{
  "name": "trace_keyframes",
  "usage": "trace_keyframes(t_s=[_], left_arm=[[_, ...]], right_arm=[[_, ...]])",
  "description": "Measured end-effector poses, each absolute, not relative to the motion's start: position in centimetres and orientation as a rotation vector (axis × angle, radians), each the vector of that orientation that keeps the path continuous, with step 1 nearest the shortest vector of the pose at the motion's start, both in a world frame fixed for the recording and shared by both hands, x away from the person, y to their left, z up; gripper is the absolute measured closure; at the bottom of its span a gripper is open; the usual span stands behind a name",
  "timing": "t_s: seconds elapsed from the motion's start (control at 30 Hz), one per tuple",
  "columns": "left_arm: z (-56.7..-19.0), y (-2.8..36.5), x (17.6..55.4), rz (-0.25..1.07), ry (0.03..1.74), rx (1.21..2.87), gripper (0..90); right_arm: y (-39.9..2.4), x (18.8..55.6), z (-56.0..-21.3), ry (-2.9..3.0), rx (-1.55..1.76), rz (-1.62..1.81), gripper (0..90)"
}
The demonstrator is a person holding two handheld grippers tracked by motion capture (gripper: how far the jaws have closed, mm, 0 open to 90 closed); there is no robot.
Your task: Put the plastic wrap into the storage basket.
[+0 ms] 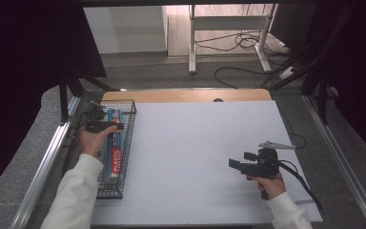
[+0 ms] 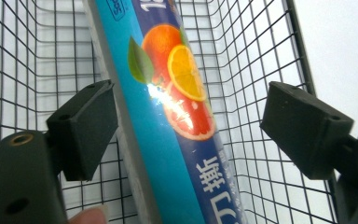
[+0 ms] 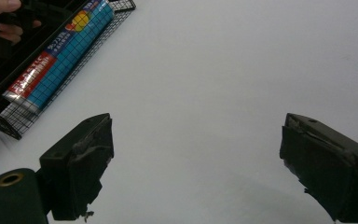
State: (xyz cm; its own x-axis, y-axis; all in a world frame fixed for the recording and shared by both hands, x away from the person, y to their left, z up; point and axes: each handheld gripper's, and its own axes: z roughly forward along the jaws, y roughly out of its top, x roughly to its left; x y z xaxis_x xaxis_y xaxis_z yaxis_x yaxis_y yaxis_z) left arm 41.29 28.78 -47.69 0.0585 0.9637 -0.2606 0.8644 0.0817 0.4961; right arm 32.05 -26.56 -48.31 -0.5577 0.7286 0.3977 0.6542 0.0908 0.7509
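white table top (image 1: 195, 152) | desk frame (image 1: 228, 28) behind | cables (image 1: 240, 43) on floor | dark curtains (image 1: 24, 57) at sides

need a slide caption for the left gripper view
Left gripper open over a blue plastic wrap box lying in the black wire basket, fingers clear of the box on both sides.

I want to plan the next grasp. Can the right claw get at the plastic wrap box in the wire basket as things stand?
Probably yes: the right claw is open over bare table, but the left claw hovers over the plastic wrap box in the wire basket.
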Motion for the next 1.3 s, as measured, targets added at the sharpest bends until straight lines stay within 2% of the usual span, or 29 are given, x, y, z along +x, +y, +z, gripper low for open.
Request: trace_keyframes(t_s=[0.33,0.43,0.6,0.93,1.3], left_arm=[[-44.3,27.8,37.7,0.311,1.616,1.847,14.5],[-43.1,27.3,35.9,0.327,1.523,1.888,14.1],[-41.9,26.7,32.0,0.315,1.379,1.862,15.1],[-43.7,22.4,26.1,0.297,1.223,1.939,15.5],[-46.7,19.1,24.6,0.213,1.174,1.996,16.0]], right_arm=[[-26.8,31.9,-48.0,2.254,1.427,1.494,10.0],[-27.0,31.9,-47.9,2.251,1.417,1.485,10.0],[-27.1,31.6,-47.8,2.258,1.37,1.438,10.0],[-28.5,31.0,-48.1,2.259,1.313,1.363,10.0],[-29.1,30.5,-48.7,2.278,1.205,1.271,10.0]])
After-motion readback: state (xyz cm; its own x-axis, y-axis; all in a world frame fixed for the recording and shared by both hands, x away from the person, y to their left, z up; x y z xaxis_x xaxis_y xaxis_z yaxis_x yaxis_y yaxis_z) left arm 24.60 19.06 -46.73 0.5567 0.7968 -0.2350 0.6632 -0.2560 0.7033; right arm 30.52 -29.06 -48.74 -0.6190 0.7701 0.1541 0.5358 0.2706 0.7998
